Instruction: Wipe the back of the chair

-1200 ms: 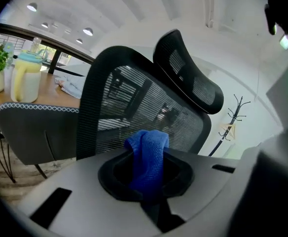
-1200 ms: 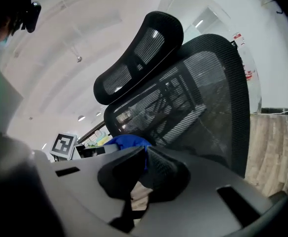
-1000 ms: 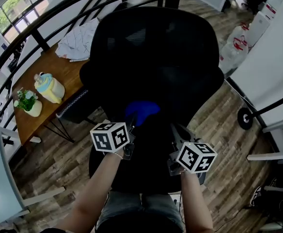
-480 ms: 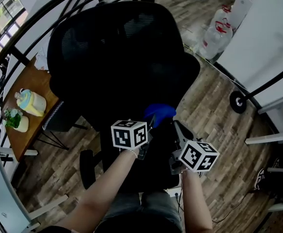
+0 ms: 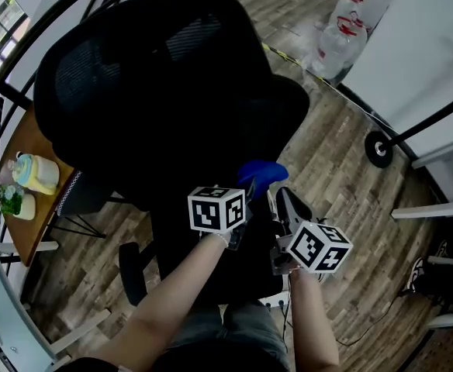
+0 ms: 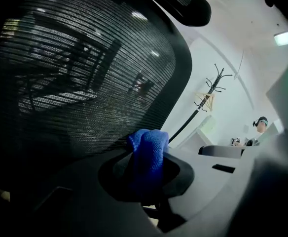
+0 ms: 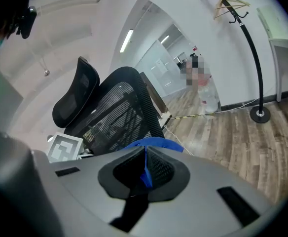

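Note:
The black mesh office chair [image 5: 157, 76] fills the upper left of the head view, its back facing me. A blue cloth [image 5: 261, 175] lies bunched against the lower right part of that back. My left gripper [image 5: 246, 191] is shut on the cloth; in the left gripper view the blue cloth [image 6: 148, 154] sticks out of the jaws and touches the mesh back [image 6: 85, 78]. My right gripper [image 5: 285, 201] sits just right of the cloth. In the right gripper view its jaws stand together with a strip of blue cloth [image 7: 145, 174] pinched between them.
A wooden table [image 5: 32, 149] with a pastel bottle [image 5: 34, 173] and a small plant stands at the left behind a black railing. Water jugs [image 5: 343, 33] and a coat stand's base [image 5: 379, 149] are on the wood floor at the right, by a white wall.
Both grippers and the blue cloth have slid rightward along the lower chair back toward its right side. The chair now sits further up and left in the head view.

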A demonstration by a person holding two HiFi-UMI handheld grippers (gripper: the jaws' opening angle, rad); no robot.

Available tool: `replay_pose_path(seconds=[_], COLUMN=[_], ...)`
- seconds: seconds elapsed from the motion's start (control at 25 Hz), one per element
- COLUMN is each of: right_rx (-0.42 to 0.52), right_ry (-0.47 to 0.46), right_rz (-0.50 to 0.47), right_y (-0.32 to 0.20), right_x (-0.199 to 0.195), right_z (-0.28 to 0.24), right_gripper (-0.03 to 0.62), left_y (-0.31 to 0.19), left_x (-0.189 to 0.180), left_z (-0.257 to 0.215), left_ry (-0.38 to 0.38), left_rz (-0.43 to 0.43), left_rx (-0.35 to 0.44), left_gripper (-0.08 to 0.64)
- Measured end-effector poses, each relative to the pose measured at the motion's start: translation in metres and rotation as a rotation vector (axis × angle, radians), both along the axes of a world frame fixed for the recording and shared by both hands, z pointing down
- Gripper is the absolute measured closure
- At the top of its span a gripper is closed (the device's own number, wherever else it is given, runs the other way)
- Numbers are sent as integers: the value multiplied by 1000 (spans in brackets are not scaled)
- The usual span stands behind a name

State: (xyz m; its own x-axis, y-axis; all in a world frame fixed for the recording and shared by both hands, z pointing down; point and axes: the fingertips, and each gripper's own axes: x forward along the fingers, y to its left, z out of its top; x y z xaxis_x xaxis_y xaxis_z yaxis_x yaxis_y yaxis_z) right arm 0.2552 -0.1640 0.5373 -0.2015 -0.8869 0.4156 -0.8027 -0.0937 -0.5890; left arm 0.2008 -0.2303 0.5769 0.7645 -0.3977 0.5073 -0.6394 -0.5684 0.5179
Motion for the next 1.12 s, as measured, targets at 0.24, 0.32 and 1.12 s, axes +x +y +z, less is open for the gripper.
replay_pose_path(seconds=[0.24, 0.32, 1.12], right_rx=[-24, -26, -32], right_ry=[-10, -10, -55], right_rz=[-32, -48, -216], right_y=[-10, -13, -37], right_x=[-9, -13, -112], right_z=[10, 11, 15], right_gripper=[561, 561, 561], left_y=[-8, -9, -25], left_x=[-8, -11, -115], left_z=[6, 5, 3], left_ry=[-12, -14, -62], left_rz=[-26, -34, -138], left_rx=[-3, 4, 14], left_gripper=[516, 515, 515])
